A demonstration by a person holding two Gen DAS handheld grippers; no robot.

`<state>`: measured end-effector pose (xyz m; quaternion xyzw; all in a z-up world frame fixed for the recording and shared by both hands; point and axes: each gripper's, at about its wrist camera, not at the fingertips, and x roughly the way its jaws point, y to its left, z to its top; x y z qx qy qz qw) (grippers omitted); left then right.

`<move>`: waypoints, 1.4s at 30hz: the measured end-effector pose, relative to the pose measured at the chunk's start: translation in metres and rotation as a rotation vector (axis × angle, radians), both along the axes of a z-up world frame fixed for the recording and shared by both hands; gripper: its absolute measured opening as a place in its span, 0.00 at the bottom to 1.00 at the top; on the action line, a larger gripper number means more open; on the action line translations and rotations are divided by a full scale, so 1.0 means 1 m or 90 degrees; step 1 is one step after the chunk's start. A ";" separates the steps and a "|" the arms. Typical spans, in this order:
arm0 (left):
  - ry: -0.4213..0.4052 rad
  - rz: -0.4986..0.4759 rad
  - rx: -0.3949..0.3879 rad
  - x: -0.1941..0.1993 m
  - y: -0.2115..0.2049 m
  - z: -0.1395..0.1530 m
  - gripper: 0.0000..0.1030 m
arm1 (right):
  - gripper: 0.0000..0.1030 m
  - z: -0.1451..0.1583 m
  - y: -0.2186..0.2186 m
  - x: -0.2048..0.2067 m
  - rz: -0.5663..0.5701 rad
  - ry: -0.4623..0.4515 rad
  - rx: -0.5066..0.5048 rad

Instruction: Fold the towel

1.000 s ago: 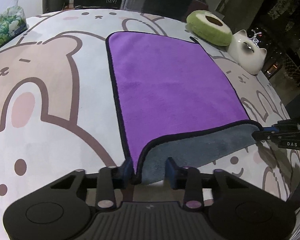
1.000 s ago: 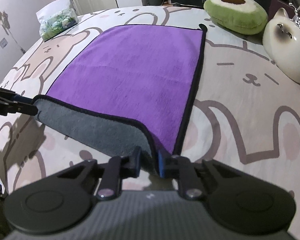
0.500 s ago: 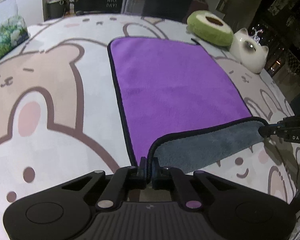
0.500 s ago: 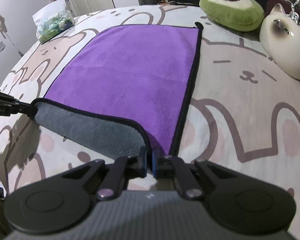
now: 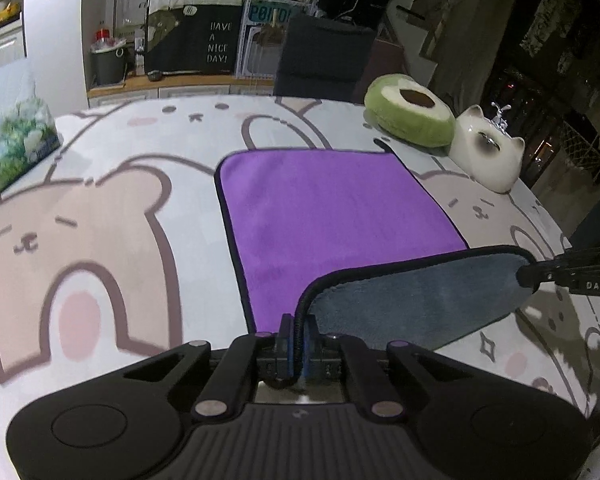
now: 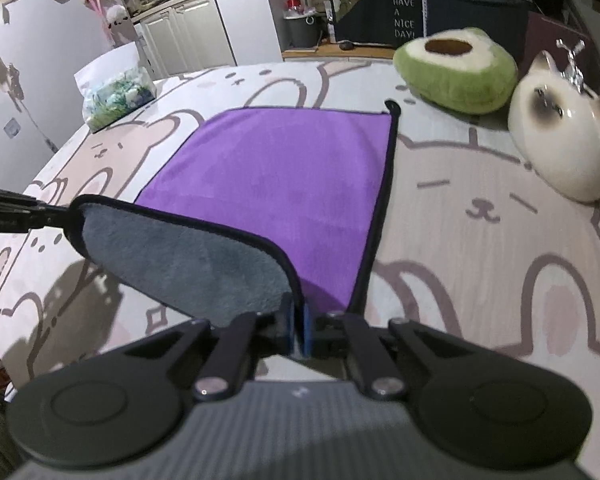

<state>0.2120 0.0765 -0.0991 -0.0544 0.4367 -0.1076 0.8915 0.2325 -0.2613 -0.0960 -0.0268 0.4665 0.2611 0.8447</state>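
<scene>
At the far left a snack bag (image 5: 12,148) stood on the desk (image 5: 112,216), well apart from the work. My left tongs (image 5: 296,336) were closed on the towel's near left corner, the black hem pinched between the blue pads. The towel (image 5: 324,208) lay purple side up across the middle of the desk, its near edge lifted clear and turned back so the grey underside (image 5: 412,300) showed. My right tongs (image 6: 298,330) were likewise clamped on the near right corner. Further right sat an avocado plush (image 6: 456,72) and a cat figure (image 6: 564,148), both near the towel's far right corner.

Risks, in my judgement: each grip held little more than hem, so a sharp pull could slip a corner free. Uneven travel between the two tongs would skew the fold. Dragging forward instead of lifting might shift the far edge towards the plush.
</scene>
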 end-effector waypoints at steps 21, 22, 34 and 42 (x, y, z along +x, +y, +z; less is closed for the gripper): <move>-0.034 0.010 0.010 0.113 0.022 0.014 0.04 | 0.05 0.026 0.018 0.125 -0.042 -0.069 0.030; -0.034 0.010 0.012 0.119 0.022 0.014 0.04 | 0.05 0.025 0.019 0.130 -0.045 -0.070 0.028; -0.029 0.019 0.037 0.181 0.022 0.001 0.04 | 0.05 0.009 0.025 0.181 -0.075 -0.067 0.017; -0.022 0.026 0.046 0.212 0.026 -0.006 0.04 | 0.05 0.001 0.035 0.215 -0.088 -0.061 0.008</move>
